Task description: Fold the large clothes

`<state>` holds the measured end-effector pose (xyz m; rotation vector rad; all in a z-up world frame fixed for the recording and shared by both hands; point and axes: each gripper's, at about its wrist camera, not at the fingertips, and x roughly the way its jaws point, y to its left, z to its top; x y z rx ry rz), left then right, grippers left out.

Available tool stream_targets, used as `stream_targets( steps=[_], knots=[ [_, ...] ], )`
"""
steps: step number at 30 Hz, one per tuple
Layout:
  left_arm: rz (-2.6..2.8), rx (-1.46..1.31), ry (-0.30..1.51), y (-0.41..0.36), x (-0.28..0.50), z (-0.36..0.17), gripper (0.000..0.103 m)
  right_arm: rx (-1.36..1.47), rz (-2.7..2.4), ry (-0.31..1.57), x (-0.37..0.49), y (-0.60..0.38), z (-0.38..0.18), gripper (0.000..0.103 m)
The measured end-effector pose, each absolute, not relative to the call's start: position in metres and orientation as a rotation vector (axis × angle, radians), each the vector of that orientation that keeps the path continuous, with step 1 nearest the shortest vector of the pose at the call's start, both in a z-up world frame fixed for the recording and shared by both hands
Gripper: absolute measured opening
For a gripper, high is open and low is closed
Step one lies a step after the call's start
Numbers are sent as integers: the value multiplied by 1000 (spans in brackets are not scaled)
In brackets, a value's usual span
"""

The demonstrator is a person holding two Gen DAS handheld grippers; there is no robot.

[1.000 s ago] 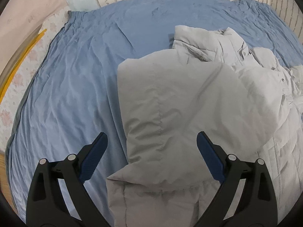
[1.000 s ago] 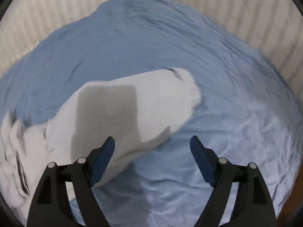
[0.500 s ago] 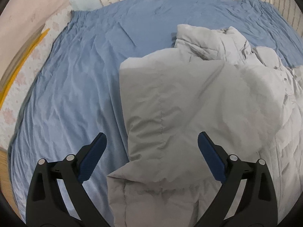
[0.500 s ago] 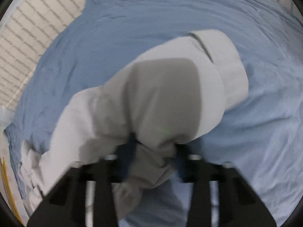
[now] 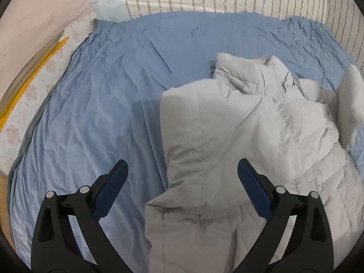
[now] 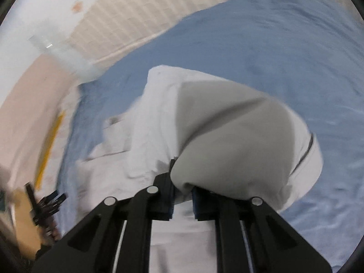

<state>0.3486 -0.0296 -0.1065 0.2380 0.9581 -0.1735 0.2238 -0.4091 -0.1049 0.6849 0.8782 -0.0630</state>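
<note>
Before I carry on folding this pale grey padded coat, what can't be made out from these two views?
- Pale grey padded coat, left wrist view: hem cut off by the bottom edge.
- Right gripper, right wrist view: fingers have just closed on the sleeve; bunched fabric hides the tips.
- Far sleeve: blurred, at the rim.
- Left gripper, right wrist view: small, motion-blurred.

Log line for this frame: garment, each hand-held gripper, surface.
jacket: partly folded on blue sheet | left hand-held gripper: open, above jacket | right hand-held gripper: just closed on sleeve
</note>
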Motion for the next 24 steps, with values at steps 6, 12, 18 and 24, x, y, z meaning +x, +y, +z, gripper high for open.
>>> stream_targets(
  steps=[6,12,18,24],
  knots=[
    [-151,223,944,-12,346,-93,96,641,159,925,266,-309,-101,11],
    [-117,226,952,3,354,-94,96,521,188,1010,301,-256,-126,10],
    [-113,237,989,8,355,-111,96,538,148,1085,307,-258,-160,24],
    [-123,226,987,9,351,-112,96,475,122,1040,260,-270,-120,65]
  ],
)
